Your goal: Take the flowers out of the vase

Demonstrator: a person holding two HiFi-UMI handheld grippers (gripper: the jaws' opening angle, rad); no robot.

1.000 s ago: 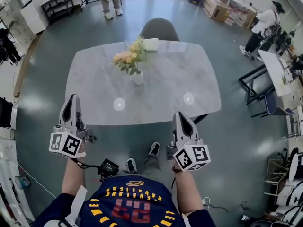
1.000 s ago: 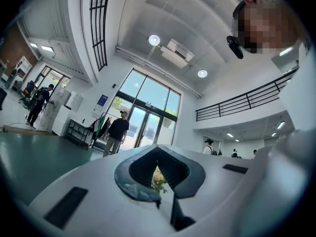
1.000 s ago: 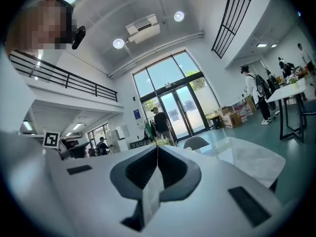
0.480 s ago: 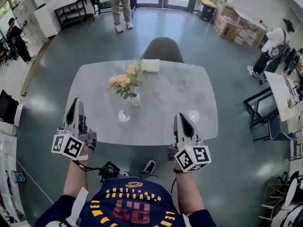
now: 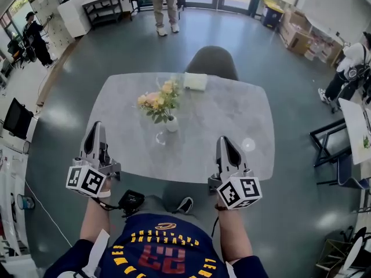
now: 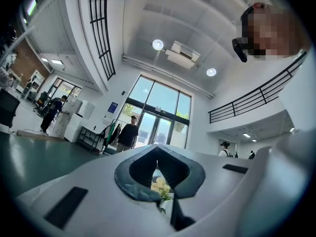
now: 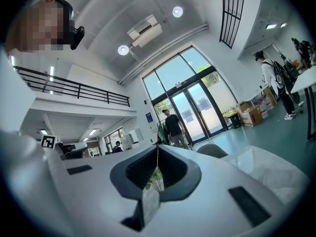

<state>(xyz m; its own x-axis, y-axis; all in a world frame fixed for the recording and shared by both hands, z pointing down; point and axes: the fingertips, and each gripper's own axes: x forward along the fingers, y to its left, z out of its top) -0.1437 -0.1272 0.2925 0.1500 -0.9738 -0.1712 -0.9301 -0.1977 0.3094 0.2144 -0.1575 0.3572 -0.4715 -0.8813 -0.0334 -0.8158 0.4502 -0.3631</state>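
Flowers (image 5: 159, 100): in vase (image 5: 172, 124), mid-table (image 5: 232, 109), untouched.
Left gripper (image 5: 95, 126): jaws together, empty; vase at 1 o'clock, well apart.
Right gripper (image 5: 224, 141): jaws together, empty; vase at 11 o'clock.
Done: nothing. Remaining: reach, grasp, lift out.

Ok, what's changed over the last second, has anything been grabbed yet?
The person has stepped closer to the table, so the left tool and right tool now reach further over its near edge. Nothing has been taken hold of: both are shut and empty. The flowers stay in the vase, untouched.
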